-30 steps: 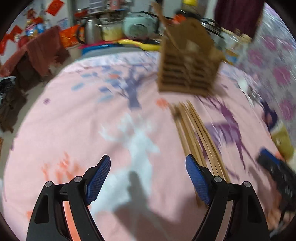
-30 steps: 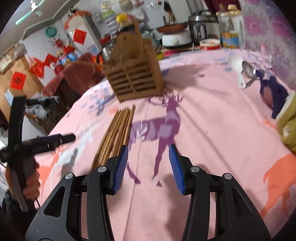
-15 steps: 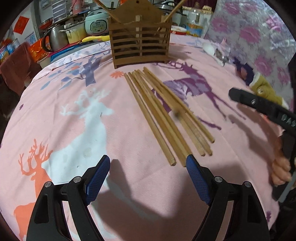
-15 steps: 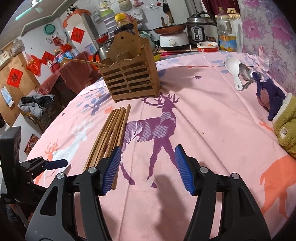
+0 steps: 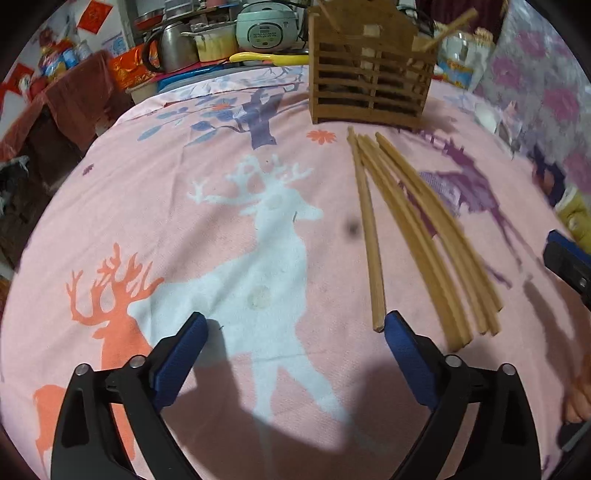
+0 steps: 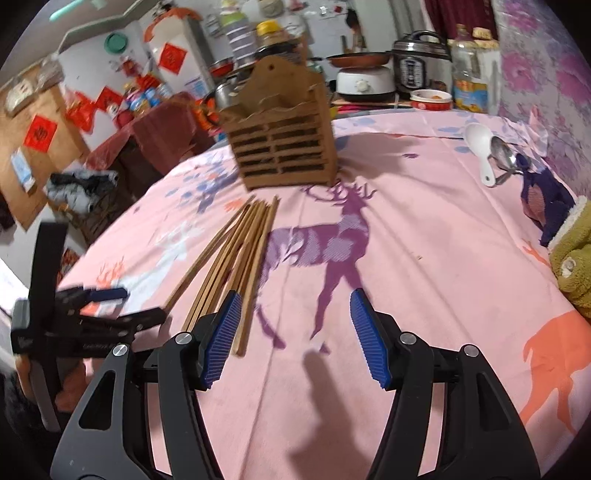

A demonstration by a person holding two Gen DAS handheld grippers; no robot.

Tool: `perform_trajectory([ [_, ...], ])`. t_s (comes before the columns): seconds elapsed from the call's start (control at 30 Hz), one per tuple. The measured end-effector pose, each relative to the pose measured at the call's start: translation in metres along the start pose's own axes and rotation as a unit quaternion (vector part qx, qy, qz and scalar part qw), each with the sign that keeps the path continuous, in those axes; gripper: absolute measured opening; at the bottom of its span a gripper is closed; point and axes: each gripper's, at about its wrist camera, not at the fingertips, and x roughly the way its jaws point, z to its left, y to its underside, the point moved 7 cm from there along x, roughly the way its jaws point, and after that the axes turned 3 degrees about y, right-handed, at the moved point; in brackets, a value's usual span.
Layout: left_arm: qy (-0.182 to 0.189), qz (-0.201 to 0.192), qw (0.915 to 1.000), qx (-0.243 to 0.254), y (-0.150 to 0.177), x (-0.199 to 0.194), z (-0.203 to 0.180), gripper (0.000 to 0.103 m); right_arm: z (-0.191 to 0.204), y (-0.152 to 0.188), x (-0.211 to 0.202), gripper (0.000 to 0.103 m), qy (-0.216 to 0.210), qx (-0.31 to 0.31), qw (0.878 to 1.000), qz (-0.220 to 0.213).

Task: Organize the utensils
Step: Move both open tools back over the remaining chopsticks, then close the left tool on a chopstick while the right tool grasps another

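Several wooden chopsticks [image 5: 413, 229] [image 6: 236, 254] lie side by side on the pink deer-print cloth, pointing toward a slatted wooden utensil holder [image 5: 369, 85] [image 6: 284, 147] at the far side. My left gripper [image 5: 295, 332] hovers low over the cloth, its jaws opening wide with nothing between them; its right finger [image 5: 402, 339] sits just beside the near end of the leftmost chopstick. My right gripper [image 6: 295, 317] is open and empty to the right of the chopsticks' near ends. The left gripper [image 6: 107, 306] also shows at the left of the right wrist view.
A white spoon [image 6: 480, 147] and a metal spoon [image 6: 506, 158] lie at the far right of the cloth. A purple and green plush toy [image 6: 569, 236] sits at the right edge. Pots, a rice cooker [image 5: 266, 26] and bottles crowd the counter behind the table.
The left gripper swung toward the chopsticks, sank closer to the cloth and spread its jaws wider. The right gripper's jaws widened and it stayed almost in place.
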Motion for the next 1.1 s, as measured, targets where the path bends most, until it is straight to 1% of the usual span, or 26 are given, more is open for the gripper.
perform_trajectory([
  [0.03,-0.004,-0.001,1.0,0.002,-0.001,0.001,-0.001,0.098,0.004,0.003,0.001,0.06,0.001,-0.01,1.0,0.004],
  [0.13,0.003,0.001,1.0,-0.005,-0.001,0.002,-0.001,0.099,0.016,0.011,0.003,0.06,0.013,-0.049,0.999,0.015],
  [0.27,-0.001,-0.003,1.0,-0.004,-0.001,0.002,-0.002,0.099,0.031,0.019,0.006,0.06,0.018,-0.092,0.995,0.031],
  [0.43,-0.002,-0.006,1.0,-0.005,-0.001,0.002,-0.002,0.099,0.042,0.027,0.013,0.059,0.029,-0.131,0.99,0.052],
  [0.5,-0.002,-0.007,1.0,-0.005,-0.001,0.003,-0.002,0.099,0.043,0.029,0.015,0.054,0.034,-0.135,0.988,0.06],
  [0.57,-0.002,-0.006,1.0,-0.005,-0.001,0.003,-0.002,0.099,0.041,0.03,0.018,0.046,0.036,-0.134,0.988,0.07],
  [0.67,-0.002,-0.006,1.0,-0.005,-0.001,0.003,-0.002,0.099,0.041,0.031,0.02,0.044,0.037,-0.132,0.988,0.073],
  [0.73,-0.002,-0.007,1.0,-0.005,-0.002,0.003,-0.002,0.099,0.045,0.032,0.02,0.042,0.042,-0.145,0.986,0.074],
  [0.8,-0.002,-0.006,1.0,-0.005,-0.002,0.003,-0.002,0.099,0.049,0.034,0.022,0.036,0.05,-0.159,0.983,0.077],
  [0.87,-0.002,-0.006,1.0,-0.005,-0.002,0.003,-0.002,0.099,0.043,0.032,0.022,0.021,0.056,-0.146,0.985,0.078],
  [0.9,-0.002,-0.006,1.0,-0.005,-0.002,0.003,-0.002,0.099,0.033,0.029,0.023,0.02,0.059,-0.122,0.988,0.079],
  [0.93,-0.002,-0.006,1.0,-0.005,-0.002,0.003,-0.002,0.099,0.022,0.026,0.022,0.019,0.058,-0.093,0.991,0.079],
  [1.0,-0.002,-0.006,1.0,-0.005,-0.001,0.003,-0.002,0.099,0.007,0.023,0.018,0.019,0.034,-0.051,0.995,0.073],
  [1.03,-0.002,-0.006,1.0,-0.005,-0.001,0.003,-0.002,0.099,0.004,0.022,0.016,0.019,0.026,-0.04,0.997,0.068],
  [1.1,-0.002,-0.006,1.0,-0.005,-0.001,0.003,-0.002,0.099,0.005,0.022,0.014,0.022,0.025,-0.043,0.997,0.064],
])
